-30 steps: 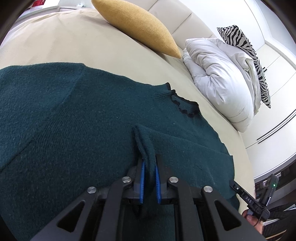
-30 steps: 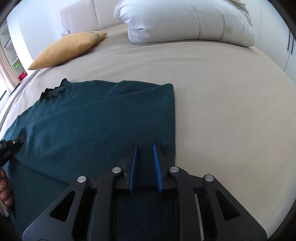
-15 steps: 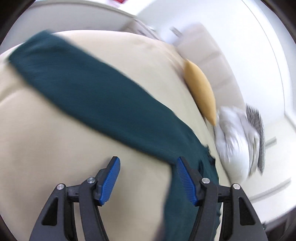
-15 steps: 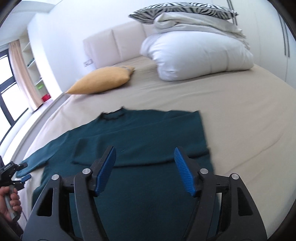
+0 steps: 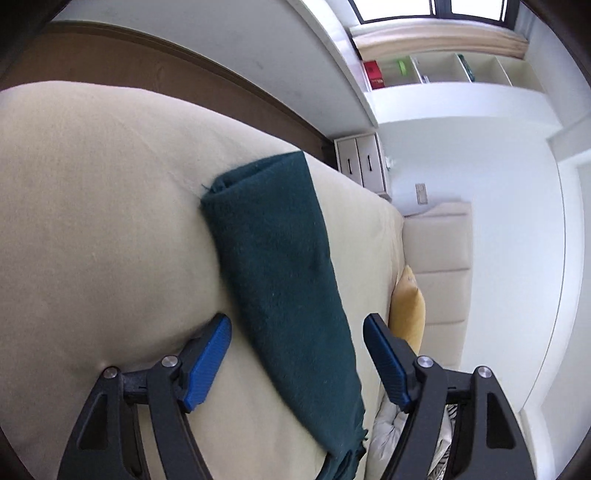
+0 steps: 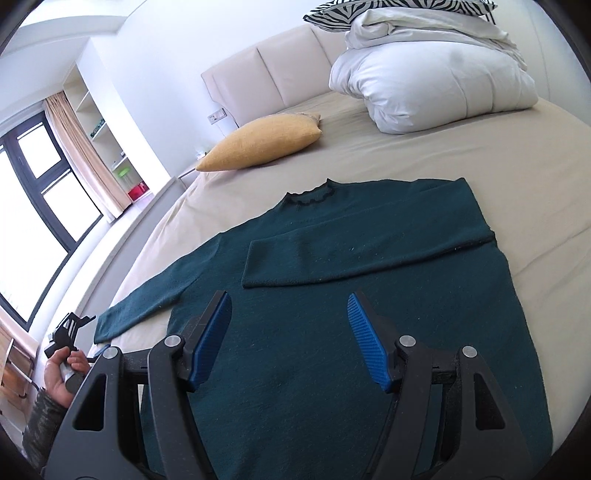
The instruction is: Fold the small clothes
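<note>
A dark green sweater lies flat on the beige bed, collar toward the headboard. One sleeve is folded across its chest. The other sleeve stretches out to the left, its cuff near the bed's edge. My right gripper hovers open above the sweater's lower body, nothing between its blue pads. In the left wrist view my left gripper is above the outstretched sleeve, which runs between its jaws; they are opening and the pads do not touch the cloth. A hand holds the left gripper.
A yellow cushion and a bundled white duvet under a zebra pillow lie by the padded headboard. A drawer unit, shelves and a window stand beyond the bed's left side.
Both grippers let go of the sweater and opened. The left one swung and rolled over to the outstretched sleeve. The right one lifted and drew back, leaving one sleeve folded across the chest.
</note>
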Available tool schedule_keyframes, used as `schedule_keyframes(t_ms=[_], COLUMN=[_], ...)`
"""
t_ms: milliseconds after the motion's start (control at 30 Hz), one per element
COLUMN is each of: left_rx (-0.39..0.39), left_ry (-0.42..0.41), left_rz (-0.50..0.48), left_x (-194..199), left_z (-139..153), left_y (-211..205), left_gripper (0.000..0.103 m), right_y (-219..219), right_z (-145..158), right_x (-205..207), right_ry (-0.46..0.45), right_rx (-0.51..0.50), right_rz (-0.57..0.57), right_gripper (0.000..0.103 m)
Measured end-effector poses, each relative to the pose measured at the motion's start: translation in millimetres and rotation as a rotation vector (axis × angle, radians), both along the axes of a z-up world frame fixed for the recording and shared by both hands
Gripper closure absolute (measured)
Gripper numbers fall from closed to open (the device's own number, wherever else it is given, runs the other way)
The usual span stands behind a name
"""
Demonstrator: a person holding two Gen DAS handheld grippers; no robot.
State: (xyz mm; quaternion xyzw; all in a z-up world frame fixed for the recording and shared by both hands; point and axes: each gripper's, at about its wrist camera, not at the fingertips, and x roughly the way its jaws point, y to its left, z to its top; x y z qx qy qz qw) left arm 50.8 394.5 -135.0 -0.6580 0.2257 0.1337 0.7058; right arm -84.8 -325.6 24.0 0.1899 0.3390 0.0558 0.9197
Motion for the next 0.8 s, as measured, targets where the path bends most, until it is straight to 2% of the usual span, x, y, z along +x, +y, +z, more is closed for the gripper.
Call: schedule_keyframes(t_ms=[100,133,167,233,267,333,433,533,667,800], left_rx=[-0.065,-0.081,-0.091,-0.088,-0.075,-0.033,0.119,0.311,0.621,0.934], left_ry=[-0.028,-0.022,-0.003,0.015,0.021,0.009,-0.025,-0.076,-0.115,-0.116], left_rz=[0.135,0.161,0.17,0.146,0.132,0.118,0.03,-0.155,-0.448,-0.726], left_x=[-6,-5,-3,3,4,6,26,62,105,128], left_z=[-9,-12,-15,-19,-17,-5,41,95,152,170], left_y=[16,19,23,23,23,15,-16,-74,-190,-329], left_gripper=[0.037,0.051,0.07,0.088,0.095,0.096,0.096,0.096,0.096,0.095], right_y=[-7,-8,-11,-17,-20,-27,-40,-52,-70,-91], right_z=[1,0,0,-3,-4,-10,-19,-24,-27,-32], right_x=[-7,-8,-10,-14,-16,-19,-23,-30,-39,-47], right_ry=[0.0,-0.003,-0.007,-0.016,-0.015,-0.007,0.004,-0.001,-0.008,-0.009], right_rx=[-0.001,-0.002,0.0,0.012,0.019,0.037,0.059,0.074,0.09,0.115], right_rz=[-0.001,-0.003,-0.007,-0.018,-0.023,-0.034,-0.049,-0.07,-0.102,-0.139], right_gripper=[0.039,0.039,0.039,0.039,0.039,0.039,0.039,0.039,0.039,0.039])
